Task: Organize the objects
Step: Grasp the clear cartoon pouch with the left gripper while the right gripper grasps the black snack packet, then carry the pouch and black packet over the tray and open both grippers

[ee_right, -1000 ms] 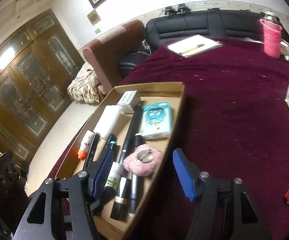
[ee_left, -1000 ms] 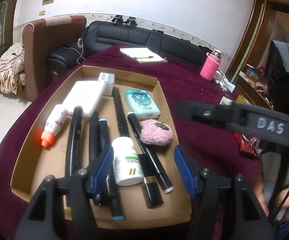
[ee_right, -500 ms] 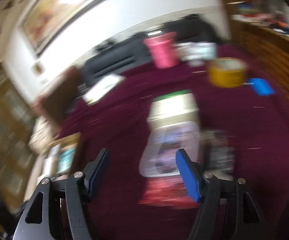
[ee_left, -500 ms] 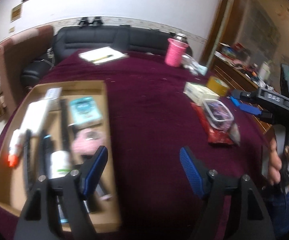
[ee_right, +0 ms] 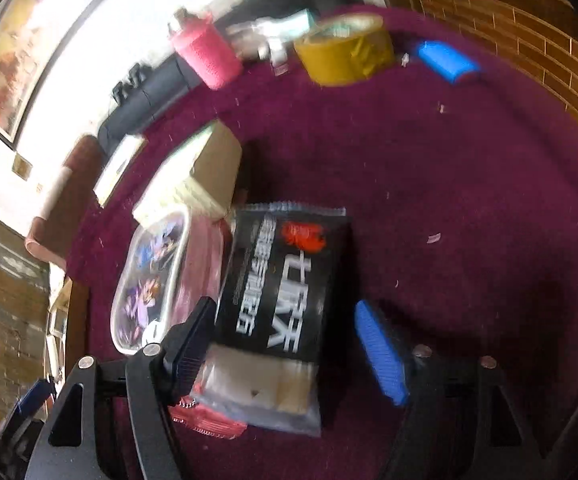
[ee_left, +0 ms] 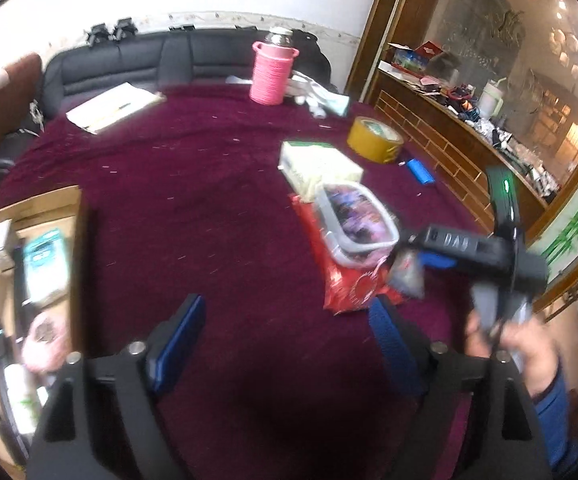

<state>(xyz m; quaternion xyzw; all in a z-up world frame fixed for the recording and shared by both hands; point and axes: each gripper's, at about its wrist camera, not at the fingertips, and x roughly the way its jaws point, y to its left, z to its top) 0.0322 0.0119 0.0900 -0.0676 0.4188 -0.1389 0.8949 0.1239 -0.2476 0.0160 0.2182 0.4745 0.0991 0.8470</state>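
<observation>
1. The left gripper (ee_left: 285, 340) hangs over bare maroon cloth on the table (ee_left: 209, 184), its blue-padded jaws wide apart with nothing between them.
2. The right gripper (ee_right: 289, 344) is low over a pile of things near the table's right edge, jaws spread wide and clamped on nothing. Its left pad sits at the left edge of a black snack packet (ee_right: 285, 284); the right pad is over bare cloth just beside the packet.
3. The black packet lies on top of a red packet (ee_right: 209, 420), beside a clear plastic box with a cartoon lid (ee_right: 153, 280).
4. A pale carton (ee_right: 197, 176) lies just behind the plastic box, toward the table's middle.
5. A cardboard tray (ee_left: 49, 208) sits at the left edge of the table, holding a teal pack (ee_left: 45, 264), a pink fluffy thing (ee_left: 43, 344) and other blurred items.
6. Toward the far edge stand a pink-sleeved bottle (ee_left: 271, 70) and an open notebook (ee_left: 113, 106); a yellow tape roll (ee_left: 373, 140) and a small blue item (ee_left: 421, 170) lie near the right edge.
7. In the left wrist view a hand (ee_left: 517, 348) grips the right gripper's handle.
</observation>
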